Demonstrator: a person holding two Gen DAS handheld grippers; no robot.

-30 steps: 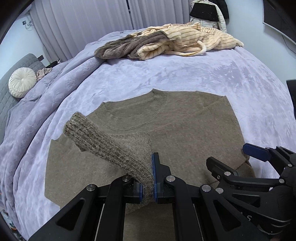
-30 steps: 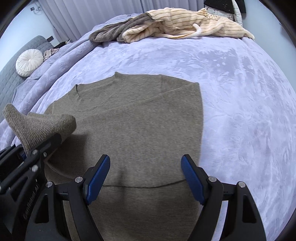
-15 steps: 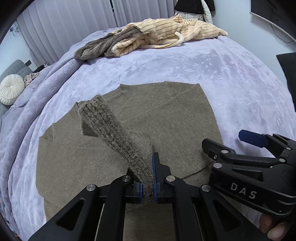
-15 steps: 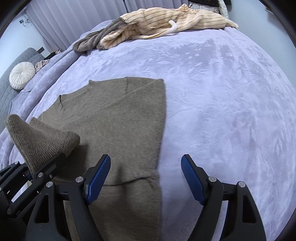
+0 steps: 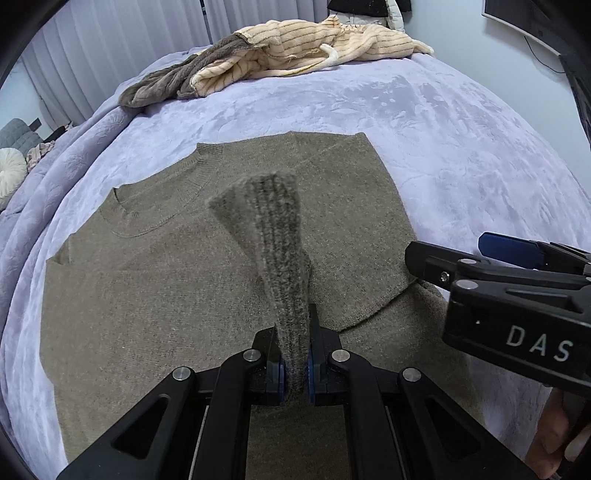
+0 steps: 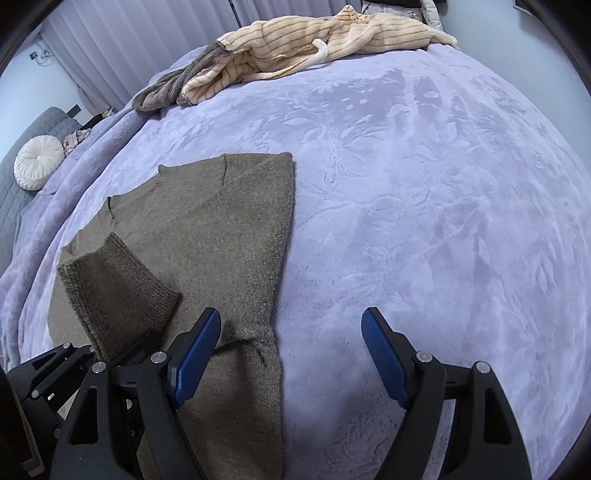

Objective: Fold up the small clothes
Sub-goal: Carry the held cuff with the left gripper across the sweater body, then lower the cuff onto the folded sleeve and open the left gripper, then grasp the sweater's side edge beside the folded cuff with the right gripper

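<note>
The left gripper (image 5: 295,365) is held low over the near part of the bed (image 5: 461,122), its jaws closed on the ribbed cuff of a sleeve (image 5: 275,236) that rises from between them and leans away toward the far edge. The right gripper (image 6: 291,354) hovers just beside it on the right, jaws wide open and holding nothing, the blue pads (image 6: 195,354) straddling the sweater's right edge, with one pad over knit and the other over bare bedspread. A bit of the person's hand (image 5: 554,443) shows at the lower right behind the right gripper's body.

The olive-brown sweater (image 5: 166,280) lies flat on the near half of the bed, neckline pointing toward the far edge. Its right side is already folded inward, giving a straight edge down that side. The lifted sleeve is the same knit, its cuff hanging clear above the sweater's chest.

To the right of the sweater the lavender bedspread runs bare to the right edge. Along the far edge lies a heap of cream striped clothing (image 6: 332,33) with a grey-brown garment (image 6: 173,85) touching its left end, well apart from the sweater. Beyond the left edge sits a round white cushion (image 6: 38,166) on a grey sofa (image 6: 11,206).
</note>
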